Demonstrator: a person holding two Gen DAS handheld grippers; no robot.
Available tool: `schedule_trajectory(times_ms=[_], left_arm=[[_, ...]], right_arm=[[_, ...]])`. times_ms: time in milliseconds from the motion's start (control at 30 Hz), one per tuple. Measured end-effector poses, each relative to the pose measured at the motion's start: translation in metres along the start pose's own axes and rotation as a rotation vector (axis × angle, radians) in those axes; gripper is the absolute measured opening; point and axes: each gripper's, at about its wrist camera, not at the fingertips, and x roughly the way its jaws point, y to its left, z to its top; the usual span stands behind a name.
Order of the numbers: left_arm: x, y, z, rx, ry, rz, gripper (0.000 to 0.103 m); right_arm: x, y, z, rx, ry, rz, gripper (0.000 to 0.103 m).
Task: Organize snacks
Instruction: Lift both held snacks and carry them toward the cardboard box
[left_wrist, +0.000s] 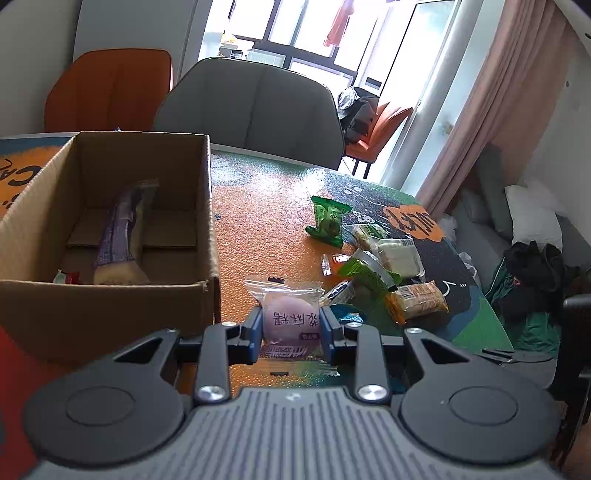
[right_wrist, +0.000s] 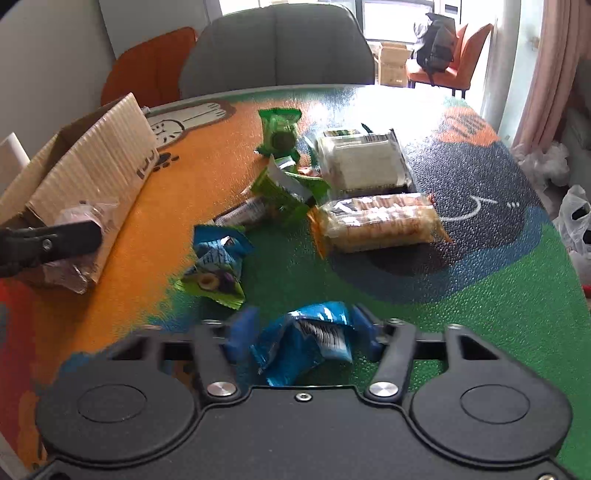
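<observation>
One cardboard box (left_wrist: 110, 229) stands on the patterned table (right_wrist: 461, 314), holding one purple-wrapped bar (left_wrist: 118, 236). Beside it lie about eight loose snack packets, three of them green, though the heap overlaps. The left gripper (left_wrist: 290, 328) clamps a purple mochi packet (left_wrist: 290, 317) just beside the box. The right gripper (right_wrist: 301, 332) has a blue packet (right_wrist: 306, 339) between its blurred fingers; jaws seem closed on it.

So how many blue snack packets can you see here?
2: one blue packet between the right gripper's fingers, another with ring pictures just beyond it on the mat. Others may hide under the pile.
</observation>
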Motion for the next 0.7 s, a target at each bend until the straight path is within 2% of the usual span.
schedule_trajectory(times_ms=[100,467,700], left_arm=[[-0.001,0.001,0.001,-0.004,-0.004,0.0,0.031],[-0.016,0.007,0.012,-0.007,-0.045,0.005,0.031],[-0.03,0.01,0.025,0.006,-0.08,0.004,0.031]], right_arm=[[-0.002,-0.003,0.003,0.015,0.009,0.034,0.03],[-0.036,0.009,0.029,0.002,-0.099,0.059,0.029],[-0.053,0.025,0.051,-0.021,-0.171,0.105,0.029]])
